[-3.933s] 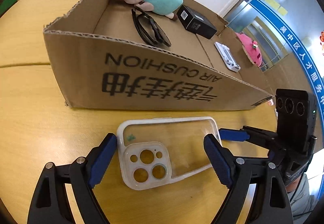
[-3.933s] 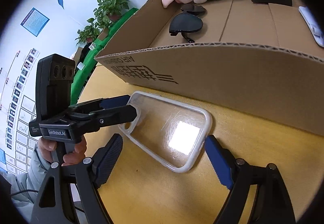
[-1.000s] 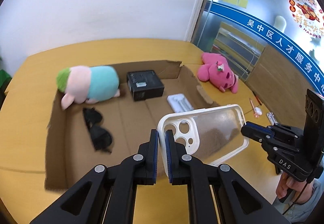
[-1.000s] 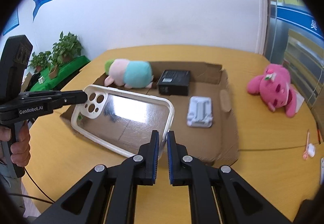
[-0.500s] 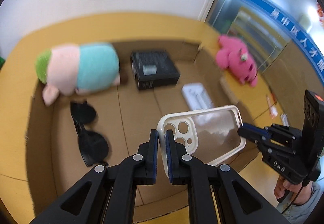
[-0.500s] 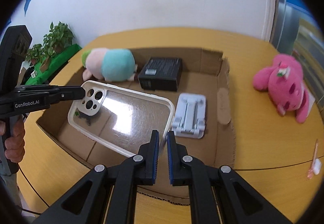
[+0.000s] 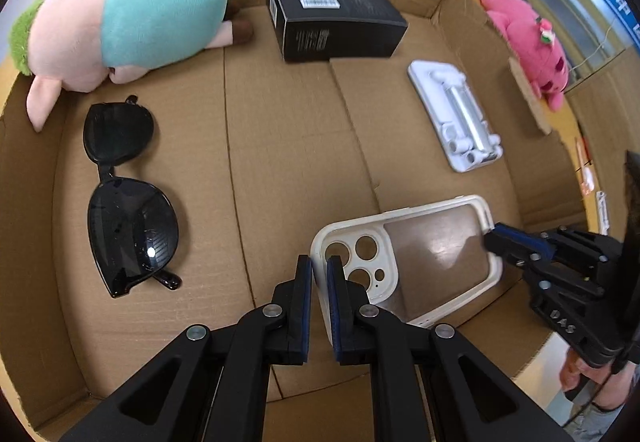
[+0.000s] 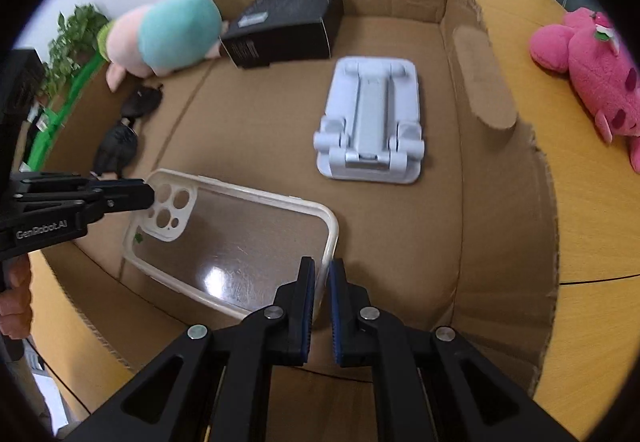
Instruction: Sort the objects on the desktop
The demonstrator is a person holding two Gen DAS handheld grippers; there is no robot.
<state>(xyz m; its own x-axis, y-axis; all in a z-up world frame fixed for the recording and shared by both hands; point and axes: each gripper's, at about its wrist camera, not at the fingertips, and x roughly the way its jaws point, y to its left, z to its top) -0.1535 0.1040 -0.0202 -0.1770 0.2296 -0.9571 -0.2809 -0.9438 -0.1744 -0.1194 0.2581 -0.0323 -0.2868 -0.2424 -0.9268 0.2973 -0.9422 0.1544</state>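
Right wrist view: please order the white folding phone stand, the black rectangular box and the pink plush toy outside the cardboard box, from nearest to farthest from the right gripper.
1. White folding phone stand, box middle.
2. Black rectangular box, back wall.
3. Pink plush toy, outside, far right on the table.

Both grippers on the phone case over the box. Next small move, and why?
Probably lower it a little more onto the bare cardboard, then release. The left gripper and right gripper pinch opposite ends of the phone case, which hangs inside the cardboard box, clear of the sunglasses and white stand.
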